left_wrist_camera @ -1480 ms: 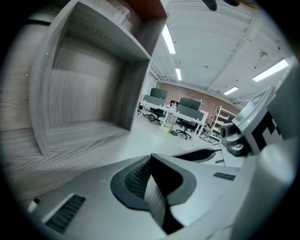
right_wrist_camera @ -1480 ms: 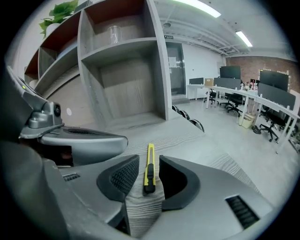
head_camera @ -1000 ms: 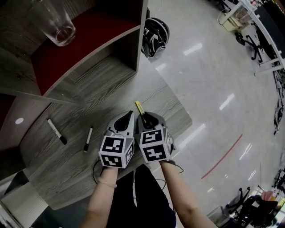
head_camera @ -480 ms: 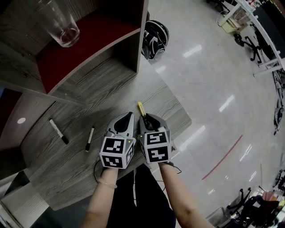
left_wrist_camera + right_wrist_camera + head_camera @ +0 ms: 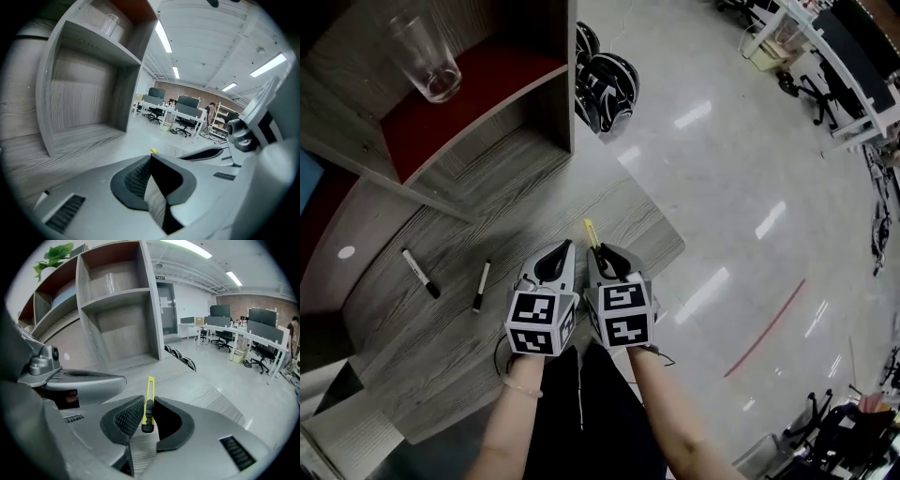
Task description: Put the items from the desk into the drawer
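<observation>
My right gripper [image 5: 598, 251] is shut on a yellow utility knife [image 5: 592, 232], whose tip pokes out past the fingertips. In the right gripper view the knife [image 5: 150, 391] stands on edge between the ribbed pads, above the grey wooden desk [image 5: 609, 202]. My left gripper [image 5: 565, 246] hangs close beside it on the left, its tips together with nothing between them [image 5: 151, 158]. Two black-and-white markers [image 5: 420, 275] [image 5: 480, 285] lie on the desk to the left of the grippers. No drawer shows in any view.
A shelf unit with a red-lined compartment holds an upright drinking glass [image 5: 427, 58] at the back left. Black and white objects [image 5: 605, 80] lie on the shiny floor beyond the desk's far edge. The desk's right edge runs just right of the grippers.
Both grippers have risen a little together, the knife staying in the right one. The markers have not moved.
</observation>
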